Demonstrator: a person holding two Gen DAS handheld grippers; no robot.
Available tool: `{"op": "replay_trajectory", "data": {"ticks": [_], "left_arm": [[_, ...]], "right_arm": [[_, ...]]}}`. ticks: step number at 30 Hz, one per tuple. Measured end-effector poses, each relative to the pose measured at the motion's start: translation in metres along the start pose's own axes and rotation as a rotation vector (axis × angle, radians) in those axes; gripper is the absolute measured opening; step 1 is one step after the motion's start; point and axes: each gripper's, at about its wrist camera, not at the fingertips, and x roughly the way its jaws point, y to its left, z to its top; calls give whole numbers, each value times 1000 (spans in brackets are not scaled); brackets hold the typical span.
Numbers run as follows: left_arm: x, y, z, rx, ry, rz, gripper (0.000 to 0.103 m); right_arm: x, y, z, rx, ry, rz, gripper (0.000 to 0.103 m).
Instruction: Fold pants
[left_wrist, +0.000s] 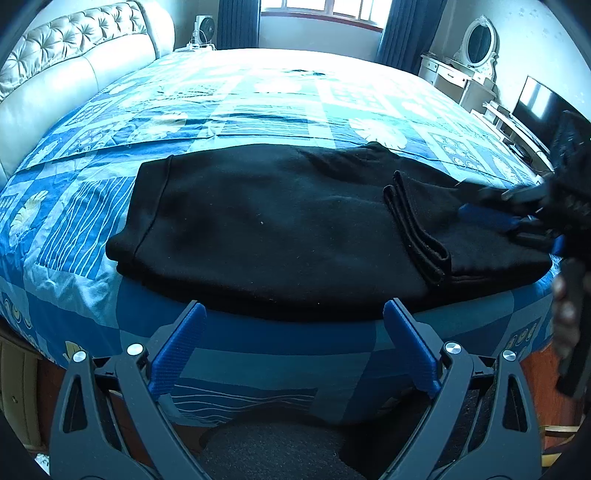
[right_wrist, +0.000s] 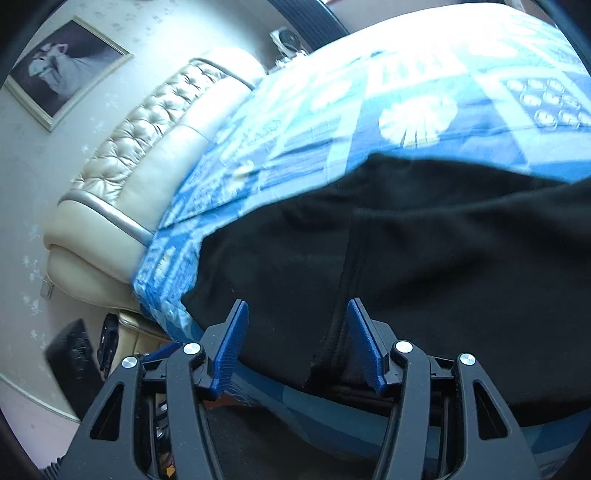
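Bedroom daylight from a window at twelve o'clock washes over a wide bed dressed in a blue patchwork-print cotton sheet (left_wrist: 258, 110), with a cream tufted leather headboard (left_wrist: 74, 55) at ten o'clock in the left wrist view. Black fleece pants (left_wrist: 277, 221) lie along the near edge of the bed, already doubled into a broad, flat bundle. Their ribbed cuffs (left_wrist: 413, 229) sit stacked on top of the bundle at three o'clock, edges roughly matched, which suggests the legs were laid back over the body of the garment. A hemmed band runs down the bundle's nine o'clock end. The cloth looks thick, matte and soft, with a few pale flecks of lint.

The left gripper (left_wrist: 295, 354) hangs off the bed's near edge at six o'clock, its blue ribbed pads spread wide and holding nothing, apparently parked clear while the other hand works. The right gripper (right_wrist: 297, 347) sits low over the pants at the three o'clock end; its pads stand apart, with a seam of the dark cloth between them but not pinched, judged to be a release after placing the fold. Motion blur softens that view. One more fold across the middle would likely finish the job.
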Motion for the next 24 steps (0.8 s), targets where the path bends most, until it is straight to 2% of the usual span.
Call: {"op": "replay_trajectory", "data": {"ticks": [3, 6, 9, 12, 13, 17, 20, 22, 24], "left_arm": [[-1, -1, 1, 10, -5, 2, 96], [-1, -1, 1, 6, -4, -6, 96], [0, 0, 1, -8, 1, -17, 96], [2, 0, 2, -11, 7, -24, 96], [3, 1, 2, -12, 10, -25, 96], [7, 0, 0, -20, 26, -28, 96], [9, 0, -1, -23, 39, -32, 96], [10, 0, -2, -22, 44, -36, 96], [11, 0, -2, -20, 46, -37, 96]], "right_arm": [[-42, -26, 12, 29, -85, -10, 64], [-83, -71, 22, 98, -183, -91, 66], [-113, -132, 27, 239, -262, -182, 66], [-120, -185, 27, 352, -254, -233, 66], [-117, -198, 26, 385, -243, -226, 66], [-97, -237, 22, 516, -202, -53, 64], [-82, -250, 19, 562, -189, 2, 47], [-74, -253, 16, 562, -166, -28, 27], [-71, -260, 13, 587, -168, -14, 25]]}}
